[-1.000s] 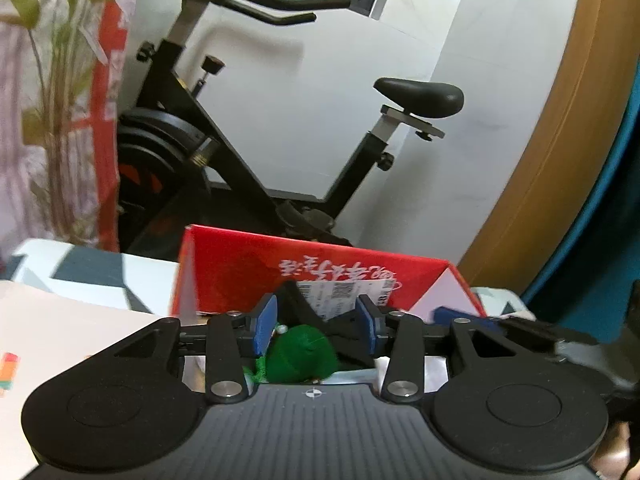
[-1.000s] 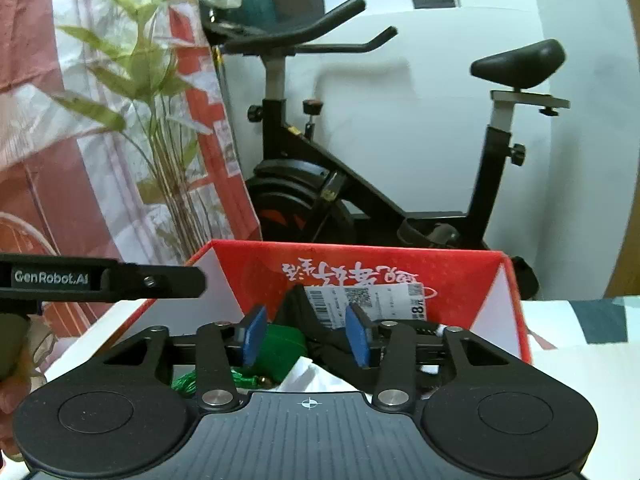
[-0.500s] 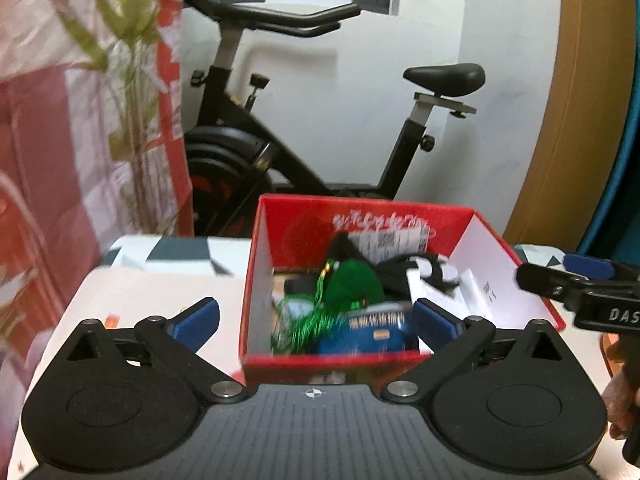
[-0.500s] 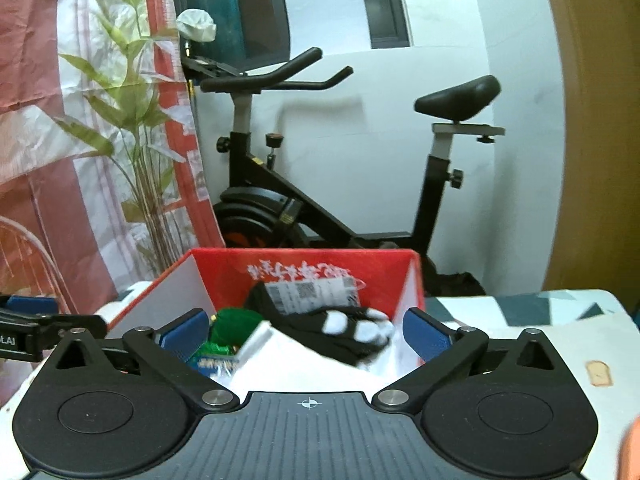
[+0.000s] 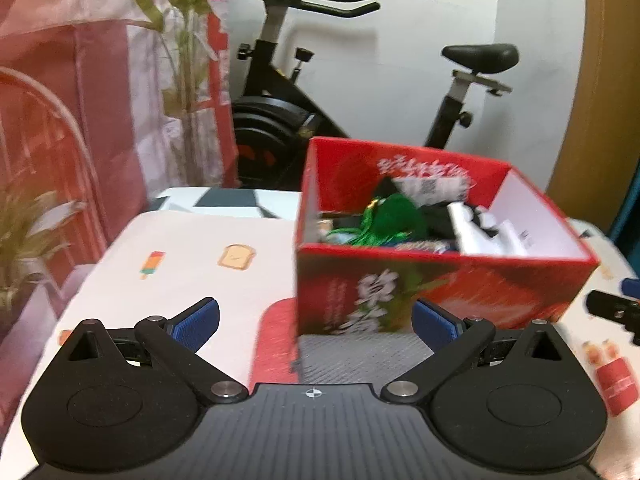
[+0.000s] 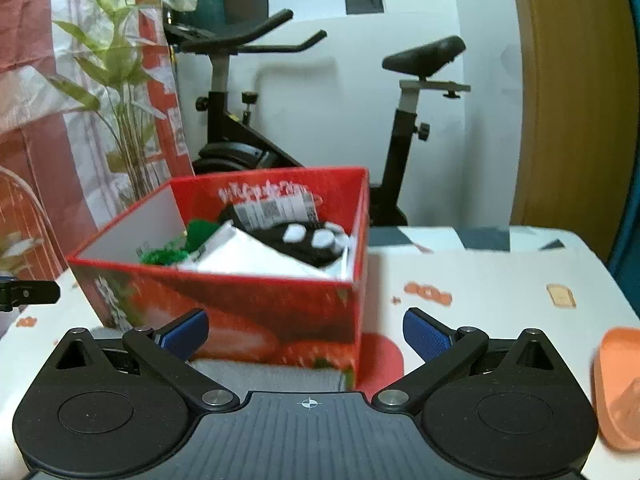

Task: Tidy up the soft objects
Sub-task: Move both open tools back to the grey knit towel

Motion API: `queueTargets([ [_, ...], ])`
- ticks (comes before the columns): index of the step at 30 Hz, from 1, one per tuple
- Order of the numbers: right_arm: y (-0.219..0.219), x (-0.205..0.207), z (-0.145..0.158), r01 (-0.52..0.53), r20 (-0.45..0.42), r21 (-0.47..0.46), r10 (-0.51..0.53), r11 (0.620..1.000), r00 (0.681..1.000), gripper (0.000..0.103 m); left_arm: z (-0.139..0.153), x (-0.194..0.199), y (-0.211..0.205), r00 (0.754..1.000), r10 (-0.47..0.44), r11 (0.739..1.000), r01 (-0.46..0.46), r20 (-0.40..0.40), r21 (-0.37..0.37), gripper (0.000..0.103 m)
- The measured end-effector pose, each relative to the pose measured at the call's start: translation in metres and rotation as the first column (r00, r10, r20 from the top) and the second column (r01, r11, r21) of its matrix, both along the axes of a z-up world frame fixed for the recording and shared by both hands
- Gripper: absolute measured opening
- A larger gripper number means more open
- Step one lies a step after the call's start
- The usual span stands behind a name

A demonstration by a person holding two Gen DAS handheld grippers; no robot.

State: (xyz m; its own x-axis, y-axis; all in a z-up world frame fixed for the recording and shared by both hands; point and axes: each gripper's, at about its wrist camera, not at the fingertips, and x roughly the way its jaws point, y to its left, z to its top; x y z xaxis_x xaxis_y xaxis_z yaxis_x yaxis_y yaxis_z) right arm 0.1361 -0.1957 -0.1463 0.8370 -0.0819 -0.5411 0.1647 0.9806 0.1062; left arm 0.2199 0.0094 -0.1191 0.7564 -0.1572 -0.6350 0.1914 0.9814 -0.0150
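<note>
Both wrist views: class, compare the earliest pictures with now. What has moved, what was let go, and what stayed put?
Both tongs, left and right, have pulled back from inside the red box to the table in front of it. Their jaws have just been opening and now stand wide, with nothing between them. The green soft item and black glove they hovered over lie in the box. Box and exercise bike stayed put.

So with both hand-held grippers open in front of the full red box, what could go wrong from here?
1. The red box is heaped; the white paper and black glove near its rim could spill.
2. The left hand-held gripper and right hand-held gripper flank the box, so a careless reach might shove it.
</note>
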Motion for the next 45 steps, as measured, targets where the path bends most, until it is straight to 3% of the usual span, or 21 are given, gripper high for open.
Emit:
queueTargets([
  [3,0.001,-0.001,-0.013,0.001,-0.013,-0.003,-0.001,1.0,1.0,0.103,-0.01,-0.002,0.003,1.0,0.019,0.999,-0.019,-0.002,0.025,0.103],
  [10,0.005,0.003,-0.047,-0.032,-0.037,0.014,0.033,0.999,0.999,0.102,-0.039,0.003,0.01,0.997,0.025,1.0,-0.026,-0.078,-0.009,0.103],
  [21,0.002,0.014,-0.088,0.0,-0.044,0.043,0.002,0.999,0.999,0.096,-0.077,0.015,-0.004,0.999,0.007,0.999,-0.006,-0.033,0.039,0.103],
  [26,0.001,0.016,-0.095,0.004,-0.062,0.039,-0.002,0.999,0.998,0.095,-0.087,0.02,-0.007,0.999,-0.012,0.999,0.013,-0.044,0.036,0.103],
  [38,-0.004,0.026,-0.104,0.002,-0.116,0.049,0.003,0.999,0.993,0.098,-0.105,0.03,0.008,0.994,-0.004,0.998,-0.003,-0.112,-0.058,0.103],
  [45,0.001,0.033,-0.106,-0.012,-0.144,0.016,0.014,1.0,0.989,0.103,-0.109,0.029,0.003,0.994,-0.008,1.0,0.007,-0.109,-0.018,0.103],
])
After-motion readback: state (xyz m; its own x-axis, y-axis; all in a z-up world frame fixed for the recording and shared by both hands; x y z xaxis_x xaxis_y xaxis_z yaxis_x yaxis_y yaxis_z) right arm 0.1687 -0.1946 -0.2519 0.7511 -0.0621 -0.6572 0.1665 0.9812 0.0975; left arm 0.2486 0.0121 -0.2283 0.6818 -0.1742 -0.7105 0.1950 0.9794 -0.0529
